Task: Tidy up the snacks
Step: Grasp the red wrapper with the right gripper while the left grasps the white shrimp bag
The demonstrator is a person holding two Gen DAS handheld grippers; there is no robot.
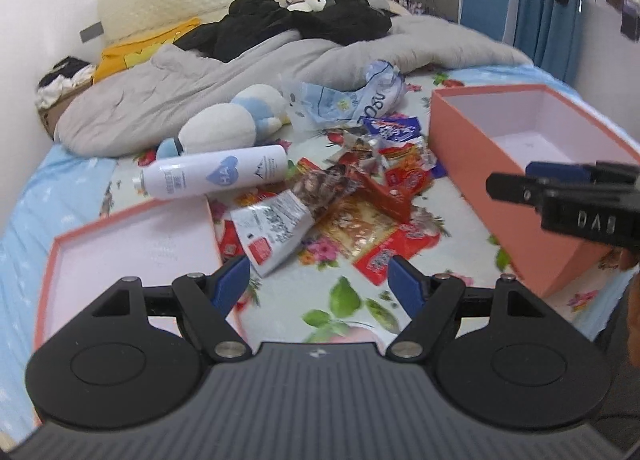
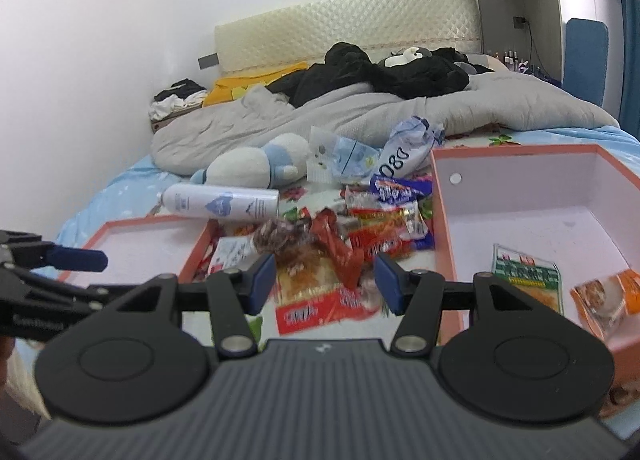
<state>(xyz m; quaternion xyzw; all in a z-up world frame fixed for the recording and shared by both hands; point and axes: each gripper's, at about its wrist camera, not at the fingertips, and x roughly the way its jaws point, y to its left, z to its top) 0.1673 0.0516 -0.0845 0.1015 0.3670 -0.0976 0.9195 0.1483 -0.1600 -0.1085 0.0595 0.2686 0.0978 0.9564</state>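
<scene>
Snacks (image 1: 360, 195) lie in a loose heap on the flowered bedsheet (image 1: 344, 300), just beyond both claws and between the two halves of a salmon-pink box. From the left gripper (image 1: 320, 280), whose blue pads stand well apart with nothing between them, the heap sits straight ahead; a white-and-red packet (image 1: 276, 227) is the nearest piece, just past its left pad. The shallow box lid (image 1: 132, 244) lies to that claw's left, partly under its left finger, and the deep box (image 1: 512, 163) stands ahead to its right. A white spray bottle (image 1: 216, 175) lies on its side beyond the lid, with a white-and-blue plush toy (image 1: 236, 119) farther off.

The right gripper (image 2: 326, 282) also has its pads spread, holding nothing, and hovers above a flat red-and-orange packet (image 2: 320, 300). A twisted red wrapper (image 2: 340, 252) lies just ahead of the gap. To this claw's right, the deep box holds a green-and-white packet (image 2: 524, 272) and an orange packet (image 2: 608, 296). A grey quilt (image 2: 320, 119) is bunched far ahead.
</scene>
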